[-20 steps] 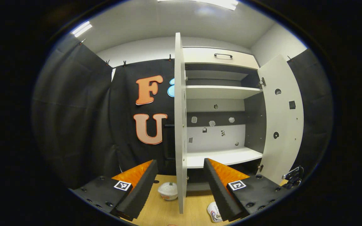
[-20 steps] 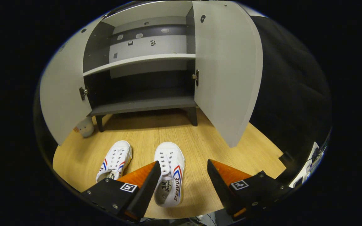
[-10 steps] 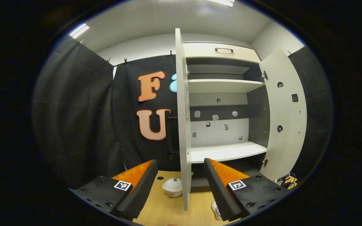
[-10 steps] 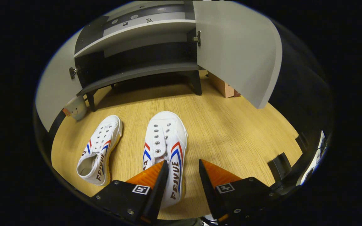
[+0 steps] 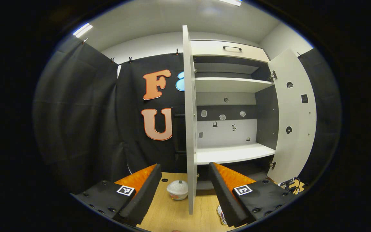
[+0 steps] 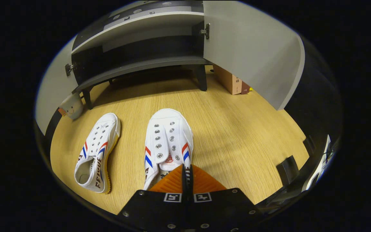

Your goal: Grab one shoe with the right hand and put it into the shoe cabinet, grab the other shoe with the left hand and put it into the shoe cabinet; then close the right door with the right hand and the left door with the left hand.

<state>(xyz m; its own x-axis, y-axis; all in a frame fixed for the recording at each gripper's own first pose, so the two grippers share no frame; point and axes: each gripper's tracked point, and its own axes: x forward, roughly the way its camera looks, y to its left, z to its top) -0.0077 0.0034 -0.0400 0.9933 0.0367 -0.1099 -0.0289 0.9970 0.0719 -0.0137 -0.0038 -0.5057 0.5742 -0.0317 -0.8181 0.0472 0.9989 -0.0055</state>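
Your right gripper (image 6: 185, 175) had its jaws pressed together on the side wall of the near shoe (image 6: 167, 141), which sat on the wooden floor (image 6: 237, 135) in front of the shoe cabinet (image 6: 140, 66) (both doors stood open). The other shoe (image 6: 97, 151) lay just beside it, also in front of the cabinet. Your left gripper (image 5: 184, 183) hung with jaws apart, facing the cabinet's left door (image 5: 189, 119) edge-on.
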